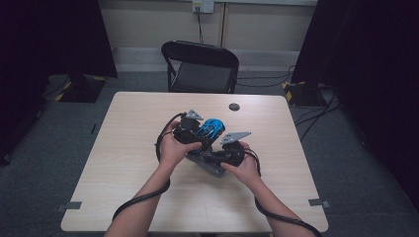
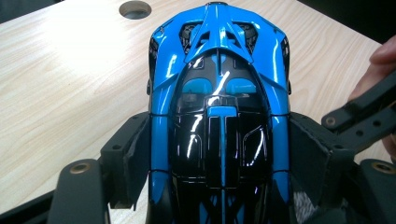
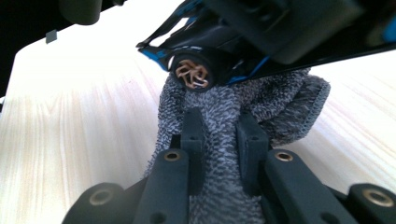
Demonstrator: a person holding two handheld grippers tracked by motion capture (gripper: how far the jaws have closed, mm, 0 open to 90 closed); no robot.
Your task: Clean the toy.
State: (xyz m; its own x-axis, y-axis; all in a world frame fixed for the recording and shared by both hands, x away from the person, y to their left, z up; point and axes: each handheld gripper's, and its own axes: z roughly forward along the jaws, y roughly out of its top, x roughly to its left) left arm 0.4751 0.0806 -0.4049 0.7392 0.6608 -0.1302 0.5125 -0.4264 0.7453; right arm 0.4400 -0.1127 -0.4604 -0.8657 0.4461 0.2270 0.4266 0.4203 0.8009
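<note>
A person at a light wood table (image 1: 128,148) holds 1 gripper in each hand, both meeting near the table's middle. The left gripper (image 1: 187,129) clamps a glossy blue and black toy sports car (image 1: 208,131); in the left gripper view its 2 black jaws press against the car's 2 flanks, so it is closed on the car (image 2: 219,116), whose tapered end points away from the camera toward a round hole (image 2: 135,9) in the tabletop. That same hole shows in the high view as a dark disc (image 1: 234,106) near the far edge.

The right gripper (image 1: 223,157) grips a grey terry cloth (image 1: 210,166). In the right gripper view its 2 jaws stand close together with a fold of the cloth (image 3: 243,116) pinched between them, and the cloth rises to touch the underside of the car (image 3: 219,44) just beside a wheel with a copper-coloured rim (image 3: 192,73). The car sits tilted above the cloth, lifted off the table. Part of the right gripper also appears at the right edge of the left gripper view (image 2: 362,116), with a fingertip beside it.

Beyond the table stands a black folding chair (image 1: 201,66), and cables trail from both grippers back along the person's forearms.
</note>
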